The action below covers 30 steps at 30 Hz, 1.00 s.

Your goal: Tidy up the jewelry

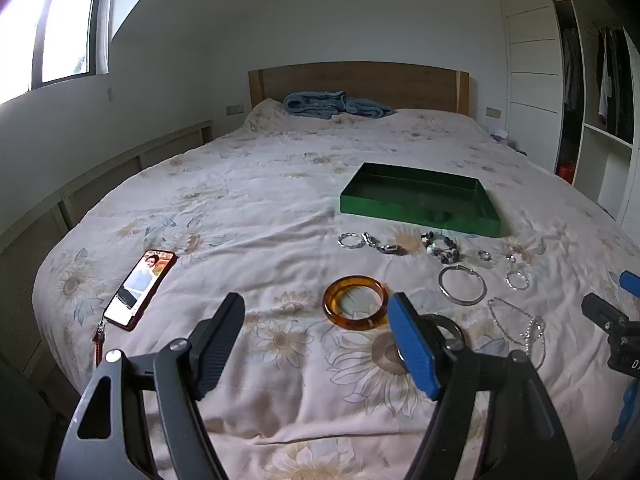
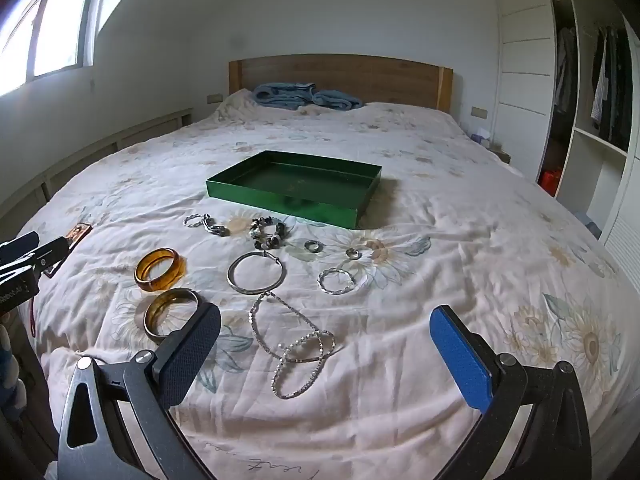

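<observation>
1. On the bed, the jewelry lies loose on a flowered quilt, just in front of a green tray that looks empty.
2. Left gripper: jaws spread wide, holding nothing, hovering low near an amber bangle.
3. Right gripper: jaws spread wide, holding nothing, hovering above 2 thin chain bracelets that overlap each other.
4. Other pieces in the right view: a gold bangle just beside the amber one, a silver hoop bracelet, a twisted silver ring bracelet, a beaded bracelet, 2 small rings and a chunky link bracelet.
5. Handling, judged: the bangles are probably stiff, light and smooth. Pinch across 1 wall of the rim, since the soft quilt gives underneath.
6. Handling, judged: the chains are probably limp and slippery and may snag where they cross. Grip 1 strand away from the overlap.
7. Handling, judged: the small rings sink into the fabric and may call for a fingertip pinch.
8. Writing: faint script runs along the near quilt edge and white letters mark each gripper body; neither can be read. A phone shows a photo of a person.
</observation>
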Available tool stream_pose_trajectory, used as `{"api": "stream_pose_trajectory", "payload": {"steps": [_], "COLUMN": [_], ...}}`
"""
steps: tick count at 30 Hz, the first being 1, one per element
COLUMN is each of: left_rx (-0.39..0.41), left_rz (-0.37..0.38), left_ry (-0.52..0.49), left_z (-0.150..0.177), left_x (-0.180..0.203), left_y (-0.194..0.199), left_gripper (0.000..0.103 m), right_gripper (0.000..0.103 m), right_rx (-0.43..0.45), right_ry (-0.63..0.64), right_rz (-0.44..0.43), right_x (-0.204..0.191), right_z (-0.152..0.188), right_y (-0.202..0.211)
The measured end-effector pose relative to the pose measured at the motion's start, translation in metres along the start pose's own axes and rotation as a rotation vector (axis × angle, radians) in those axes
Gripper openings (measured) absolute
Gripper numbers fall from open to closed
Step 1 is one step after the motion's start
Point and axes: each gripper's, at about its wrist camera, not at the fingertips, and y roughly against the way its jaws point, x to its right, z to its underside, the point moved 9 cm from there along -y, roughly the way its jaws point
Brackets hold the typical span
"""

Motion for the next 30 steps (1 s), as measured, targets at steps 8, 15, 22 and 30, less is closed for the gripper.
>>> {"api": "stream_pose_trajectory", "payload": {"steps": [8, 15, 22, 30], "left_rx": [0.003, 0.026, 0.044, 0.037], "left_rz": [0.003, 0.000, -0.003, -0.003], "left_ry": [0.007, 0.008, -0.004, 0.012], "left_z": [0.0057, -0.0013, -0.0029, -0.0032], "left_x": [0.0028, 0.0036, 0.0043, 0.0017], "left_y": [-0.0028, 0.0002, 0.0036, 0.0034], "left_gripper": [0.073, 0.073, 0.073, 0.073], "right_gripper": [0.103, 0.103, 0.103, 0.103], "right_rx": [0.002, -0.001, 0.005, 0.012], "right_ry": [-0.002, -0.008, -0.006, 0.001], "right_rz": [0.010, 0.008, 0.004, 0.005], "right_x": [0.0014, 0.0004, 0.0028, 0.0012], "right_z": [0.0005, 0.0013, 0.0012, 0.0001], "right_y": [-0.0002, -0.0013, -0.0023, -0.0021]}}
